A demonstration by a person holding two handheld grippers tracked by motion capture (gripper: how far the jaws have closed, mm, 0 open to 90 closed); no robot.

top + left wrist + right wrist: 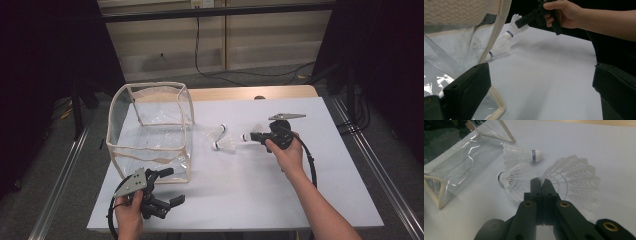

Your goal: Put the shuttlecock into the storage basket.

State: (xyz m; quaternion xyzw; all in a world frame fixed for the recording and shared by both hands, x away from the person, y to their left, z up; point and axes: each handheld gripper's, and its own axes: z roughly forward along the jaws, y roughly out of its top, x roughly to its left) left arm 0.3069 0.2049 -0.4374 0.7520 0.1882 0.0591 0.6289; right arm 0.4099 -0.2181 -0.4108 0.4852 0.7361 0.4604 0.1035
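The right gripper (540, 181) has its two black jaws pressed flat together, and the feather skirt of a shuttlecock (571, 182) is pinched between their tips. The held shuttlecock fans out just past the jaw tips, tilted, with its skirt low over the white table (584, 140); its cork end cannot be made out from the right gripper view. In the high view the same gripper (252, 136) points toward the person's left, gripped by the right hand (286, 152), with the cable trailing back along the forearm.

Just beyond the right jaw tips lie two more shuttlecocks. The nearer one (511, 180) rests on its side beside the held one, cork with a blue band pointing away from it. The farther one (522, 155) lies just behind the nearer, its skirt touching or nearly touching it, cork pointing the opposite way. In the high view the pair (222, 140) sits between the right gripper and the bag.

Further out from the right gripper stands a clear plastic bag (150, 132) with beige edging, open at the top and box-shaped.

The left gripper (167, 187) is held by the left hand (130, 212) near the front edge of the table, just in front of the bag's near corner. Its jaws stand wide apart with nothing between them. In the left gripper view the bag's beige seam (496, 32) rises just beside the left-hand jaw, and the two loose shuttlecocks (504, 42) lie beyond it.
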